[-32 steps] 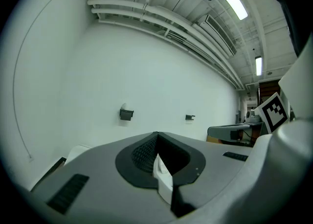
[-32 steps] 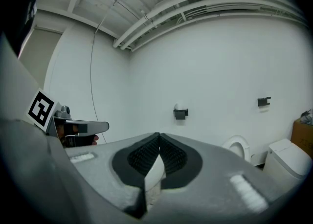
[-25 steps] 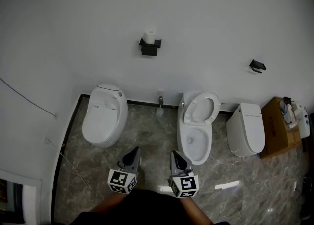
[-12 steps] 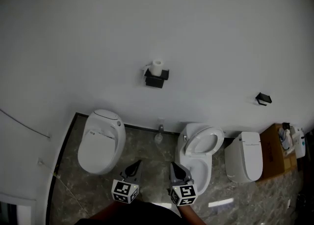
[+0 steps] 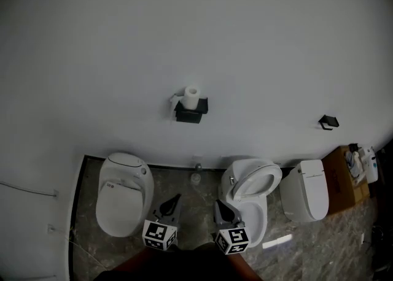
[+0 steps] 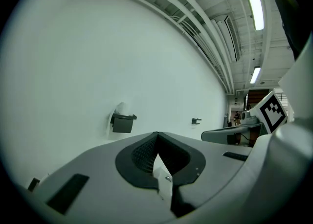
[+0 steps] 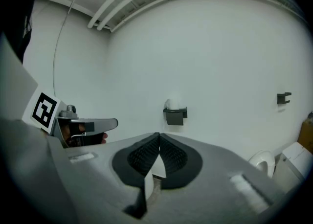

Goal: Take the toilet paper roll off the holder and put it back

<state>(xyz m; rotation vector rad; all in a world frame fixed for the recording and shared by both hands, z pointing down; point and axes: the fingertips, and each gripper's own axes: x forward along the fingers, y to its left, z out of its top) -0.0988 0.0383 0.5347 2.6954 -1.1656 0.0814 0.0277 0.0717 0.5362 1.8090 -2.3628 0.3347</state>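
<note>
A white toilet paper roll (image 5: 191,97) stands on a black wall-mounted holder (image 5: 190,111) high on the white wall, a loose sheet hanging at its left. The same roll (image 6: 121,108) and holder (image 6: 122,123) show in the left gripper view, and the roll (image 7: 172,103) on its holder (image 7: 175,116) in the right gripper view. My left gripper (image 5: 175,199) and right gripper (image 5: 219,203) are low in the head view, side by side, far below the holder. Both are shut with nothing between their jaws.
A closed toilet (image 5: 123,191) stands at the left, an open-lidded toilet (image 5: 253,194) in the middle and a third (image 5: 304,189) at the right. A second black holder (image 5: 328,122) is on the wall. A cardboard box (image 5: 345,178) with bottles sits far right.
The head view has tilted up: the roll and holder have moved lower in the picture and the toilets have slid down. Both grippers stay shut and low.
</note>
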